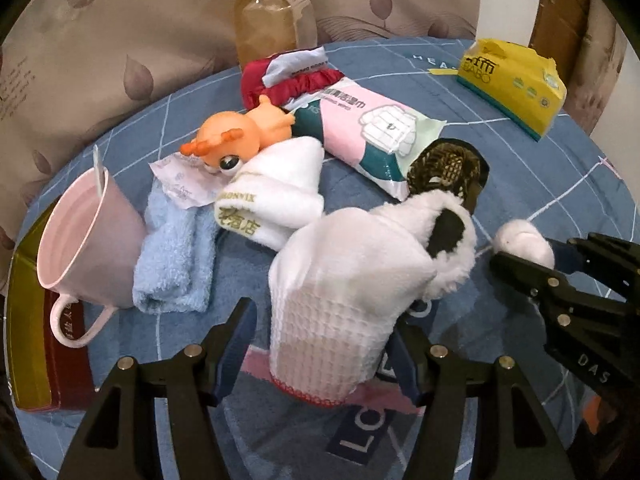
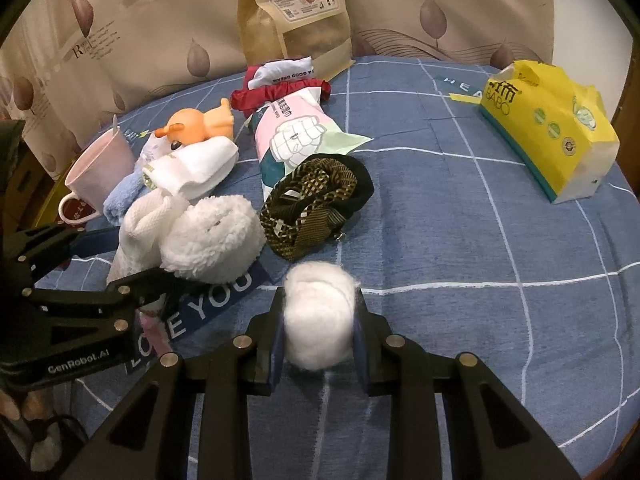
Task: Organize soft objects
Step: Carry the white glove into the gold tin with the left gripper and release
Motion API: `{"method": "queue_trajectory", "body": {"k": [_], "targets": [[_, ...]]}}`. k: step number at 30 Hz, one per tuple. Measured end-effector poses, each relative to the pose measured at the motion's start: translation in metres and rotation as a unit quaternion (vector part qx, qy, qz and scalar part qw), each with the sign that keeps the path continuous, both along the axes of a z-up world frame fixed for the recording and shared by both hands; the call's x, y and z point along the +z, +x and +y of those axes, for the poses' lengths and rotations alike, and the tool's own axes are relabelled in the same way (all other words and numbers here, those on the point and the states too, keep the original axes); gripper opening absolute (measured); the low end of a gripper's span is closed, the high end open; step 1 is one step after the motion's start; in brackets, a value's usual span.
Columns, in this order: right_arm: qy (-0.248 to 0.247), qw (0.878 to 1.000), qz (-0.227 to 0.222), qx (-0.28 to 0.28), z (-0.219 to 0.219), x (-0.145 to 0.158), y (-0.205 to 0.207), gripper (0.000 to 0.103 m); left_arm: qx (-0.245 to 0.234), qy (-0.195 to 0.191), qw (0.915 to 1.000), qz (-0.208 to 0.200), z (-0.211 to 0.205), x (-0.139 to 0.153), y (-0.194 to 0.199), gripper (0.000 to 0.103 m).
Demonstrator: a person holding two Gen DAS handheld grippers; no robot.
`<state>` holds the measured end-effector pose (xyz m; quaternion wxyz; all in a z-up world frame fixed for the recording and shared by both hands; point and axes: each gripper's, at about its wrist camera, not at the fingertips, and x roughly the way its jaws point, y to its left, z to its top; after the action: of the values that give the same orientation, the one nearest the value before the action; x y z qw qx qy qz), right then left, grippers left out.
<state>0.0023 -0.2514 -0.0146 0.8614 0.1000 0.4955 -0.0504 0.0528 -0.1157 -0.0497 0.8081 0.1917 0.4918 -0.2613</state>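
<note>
Between the right gripper's (image 2: 319,322) pads sits a white cotton ball (image 2: 319,316), clamped just above the blue bedsheet (image 2: 480,280). Sorting looks barely begun: towels (image 1: 280,192), a mitt (image 1: 344,280) and a toy (image 1: 240,136) lie jumbled. Beside it, the left gripper (image 1: 324,348) straddles the mitt, jaws wide, seemingly not pressing.

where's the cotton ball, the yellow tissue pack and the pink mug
cotton ball (image 2: 318,316), right wrist view, middle of the white fluff between the gripper fingers
yellow tissue pack (image 2: 548,128), right wrist view, its yellow front face
pink mug (image 1: 86,236), left wrist view, its inner wall below the rim
</note>
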Motion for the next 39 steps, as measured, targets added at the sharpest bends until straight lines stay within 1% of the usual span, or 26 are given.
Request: {"method": "queue_trajectory", "body": {"k": [1,3,6,11,18,24,27,33,35,36,39], "targets": [[0.000,1.000,0.000,0.000,0.000,0.000,0.000,0.026,-0.005,-0.008,0.9999,0.006,0.001,0.000,0.000,0.048],[-0.001,1.000,0.000,0.001,0.000,0.000,0.000,0.026,-0.006,-0.008,0.9999,0.005,0.001,0.001,-0.002,0.036],[-0.001,1.000,0.003,0.002,0.000,-0.002,0.000,0.026,-0.003,-0.013,0.9999,0.005,0.002,0.004,-0.003,0.029],[-0.003,1.000,-0.001,0.002,0.001,0.001,-0.001,0.026,0.006,-0.019,0.9998,0.006,0.010,0.010,-0.004,0.027],[-0.008,1.000,-0.003,0.003,0.002,0.002,-0.002,0.026,0.030,-0.032,0.9990,-0.011,0.034,0.030,-0.004,0.027],[-0.020,1.000,-0.005,0.006,0.006,0.003,-0.004,0.026,0.063,-0.044,0.9964,-0.035,0.062,0.050,0.003,0.027],[-0.026,1.000,-0.005,0.010,0.009,0.003,-0.004,0.026,0.089,-0.048,0.9939,-0.044,0.082,0.057,0.010,0.027],[-0.050,0.998,-0.021,0.012,0.016,0.008,-0.008,0.026,0.150,-0.054,0.9854,-0.061,0.138,0.068,0.027,0.027],[-0.058,0.998,-0.025,0.010,0.017,0.010,-0.008,0.026,0.178,-0.046,0.9802,-0.073,0.160,0.070,0.035,0.027],[-0.061,0.998,-0.027,0.008,0.017,0.011,-0.008,0.026,0.187,-0.046,0.9784,-0.075,0.170,0.070,0.038,0.027],[-0.070,0.997,-0.035,0.004,0.018,0.015,-0.008,0.026,0.227,-0.045,0.9694,-0.080,0.203,0.069,0.050,0.027]]}}
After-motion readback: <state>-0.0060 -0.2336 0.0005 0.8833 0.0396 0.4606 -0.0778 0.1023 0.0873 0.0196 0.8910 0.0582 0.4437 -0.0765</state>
